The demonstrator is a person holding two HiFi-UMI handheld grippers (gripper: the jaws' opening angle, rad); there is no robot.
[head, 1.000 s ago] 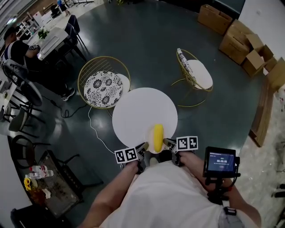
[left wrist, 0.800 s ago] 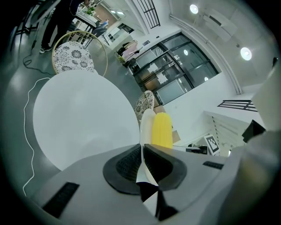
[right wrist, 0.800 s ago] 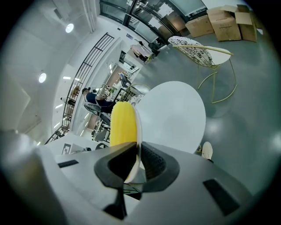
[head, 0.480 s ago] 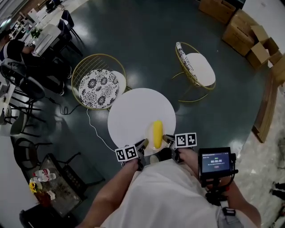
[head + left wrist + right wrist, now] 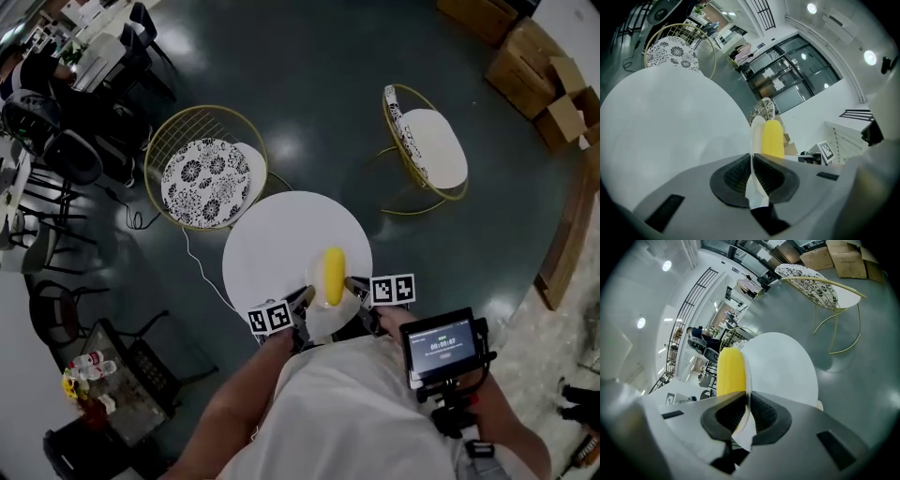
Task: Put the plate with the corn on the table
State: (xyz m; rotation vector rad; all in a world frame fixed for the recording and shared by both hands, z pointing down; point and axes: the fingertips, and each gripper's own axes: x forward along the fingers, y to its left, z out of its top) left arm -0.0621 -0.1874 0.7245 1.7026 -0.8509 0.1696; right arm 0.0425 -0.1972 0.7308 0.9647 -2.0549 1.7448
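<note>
Within the last second the round white plate (image 5: 319,306) carrying the yellow corn cob (image 5: 332,276) had advanced from the edge further over the round white worktop (image 5: 272,230), its rim pinched on opposite sides by the fingers of the left gripper (image 5: 305,299) and right gripper (image 5: 352,284), so set-down looked close.

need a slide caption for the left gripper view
Left gripper shut on the rim of a white plate carrying corn, at a round white table

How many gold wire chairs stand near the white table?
2: the floral-cushion chair beyond the table on the left, the white-seat chair beyond it on the right. No other gold ones seen.
</note>
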